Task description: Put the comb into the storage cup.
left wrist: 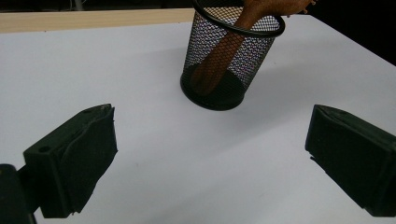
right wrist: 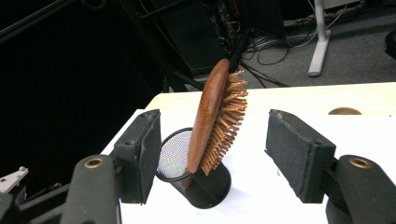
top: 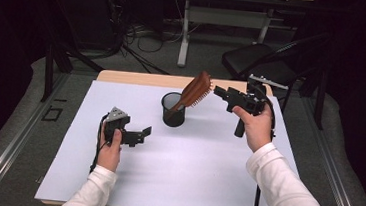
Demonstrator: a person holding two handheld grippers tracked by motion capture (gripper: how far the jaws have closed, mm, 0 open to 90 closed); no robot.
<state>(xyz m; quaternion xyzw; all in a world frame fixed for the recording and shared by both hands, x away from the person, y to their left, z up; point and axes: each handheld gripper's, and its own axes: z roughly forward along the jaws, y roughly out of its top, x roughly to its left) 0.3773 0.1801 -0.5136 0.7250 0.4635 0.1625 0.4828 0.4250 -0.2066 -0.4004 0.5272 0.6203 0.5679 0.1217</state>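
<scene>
Standing handle-down in mesh pen cup [top: 173,109]: wooden hairbrush [top: 195,90]. Right gripper [top: 220,93] is hovering beside brush head, released; left gripper [top: 144,132] is idling released above surface [top: 190,174].

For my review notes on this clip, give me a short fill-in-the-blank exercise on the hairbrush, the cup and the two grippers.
1. The wooden hairbrush stands with its handle inside the black mesh ____.
2. The brush leans with its bristles facing the ____ gripper.
3. The left gripper has its fingers open above the ____ table cover.
4. The right gripper has ____ gripped in its fingers.

Missing words: cup; right; white; nothing
</scene>
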